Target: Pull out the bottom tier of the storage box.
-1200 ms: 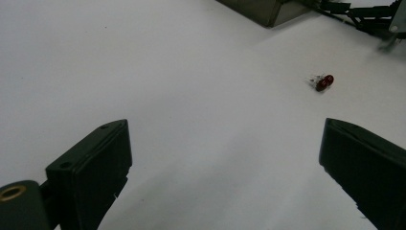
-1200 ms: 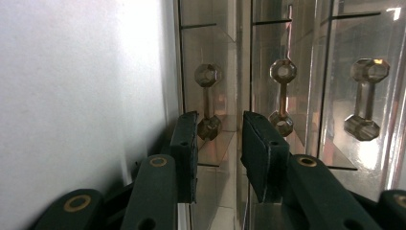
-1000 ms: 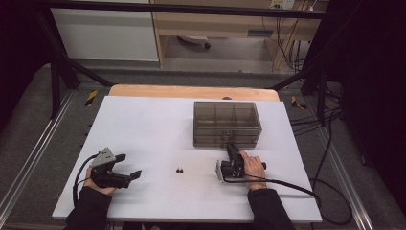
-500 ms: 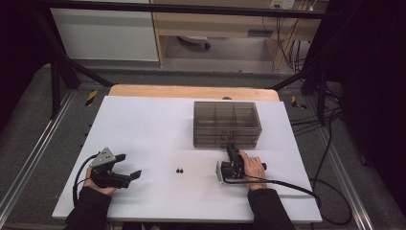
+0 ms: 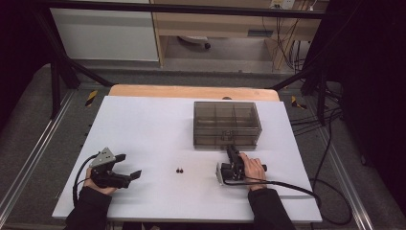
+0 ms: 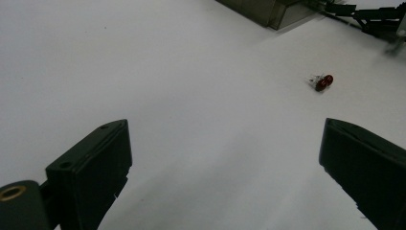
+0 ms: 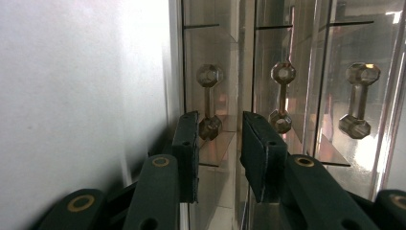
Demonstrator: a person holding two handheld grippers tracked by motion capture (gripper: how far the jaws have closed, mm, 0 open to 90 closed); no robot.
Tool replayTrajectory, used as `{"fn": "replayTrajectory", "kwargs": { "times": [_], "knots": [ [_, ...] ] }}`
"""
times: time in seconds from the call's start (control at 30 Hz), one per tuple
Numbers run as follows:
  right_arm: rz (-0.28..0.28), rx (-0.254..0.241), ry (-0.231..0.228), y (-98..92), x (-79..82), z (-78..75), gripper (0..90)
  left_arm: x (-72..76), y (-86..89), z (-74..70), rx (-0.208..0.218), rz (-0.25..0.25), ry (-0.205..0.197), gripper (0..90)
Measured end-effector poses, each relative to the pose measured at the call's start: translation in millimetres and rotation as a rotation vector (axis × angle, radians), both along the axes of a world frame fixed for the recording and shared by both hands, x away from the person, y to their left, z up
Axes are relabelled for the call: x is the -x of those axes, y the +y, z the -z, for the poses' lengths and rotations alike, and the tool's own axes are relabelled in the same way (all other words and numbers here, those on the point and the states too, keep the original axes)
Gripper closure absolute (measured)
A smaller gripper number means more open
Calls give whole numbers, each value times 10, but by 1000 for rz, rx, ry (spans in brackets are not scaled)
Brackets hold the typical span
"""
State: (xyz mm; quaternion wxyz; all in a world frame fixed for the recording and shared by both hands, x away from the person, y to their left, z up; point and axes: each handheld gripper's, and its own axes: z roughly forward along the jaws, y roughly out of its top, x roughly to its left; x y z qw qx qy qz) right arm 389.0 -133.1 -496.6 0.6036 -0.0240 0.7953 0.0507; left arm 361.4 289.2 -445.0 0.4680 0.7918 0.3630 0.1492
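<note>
Smoked plastic box [image 5: 227, 124] at table's [image 5: 143, 124] far right, unmoved; we keep right gripper [image 5: 231, 155] against its front, jaws narrowly parted, gripping nothing. Left gripper [image 5: 128, 166] unchanged, wide open near red beads [image 5: 179, 169]

Organizer box [image 5: 227, 123]: smoky transparent plastic, compartmented, lid closed, latch on its front face; stood upright at the desk's far centre-right. Small red bulbs [image 5: 180, 169]: a pair, lay touching, mid-desk, apart from the box.

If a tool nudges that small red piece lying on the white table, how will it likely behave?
The small red piece looks tiny and rounded, so it is probably very light and apt to roll or skid. The white table looks smooth, so little would stop it.
</note>
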Motion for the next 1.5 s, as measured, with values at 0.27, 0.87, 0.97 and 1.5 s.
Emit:
{"fn": "replayTrajectory", "kwargs": {
  "times": [0.27,0.87,0.97,1.5],
  "knots": [
    [-2,7,0,1,25,-5,689,1,-1,0,-1,0,0,37],
    [-7,12,-2,-2,93,1,689,3,0,-4,-1,0,-1,37],
    [-9,9,-3,-4,107,5,690,3,-1,-2,-1,1,-1,37],
    [-15,14,6,-11,165,-5,689,4,-4,-2,-3,2,-1,37]
  ]
}}
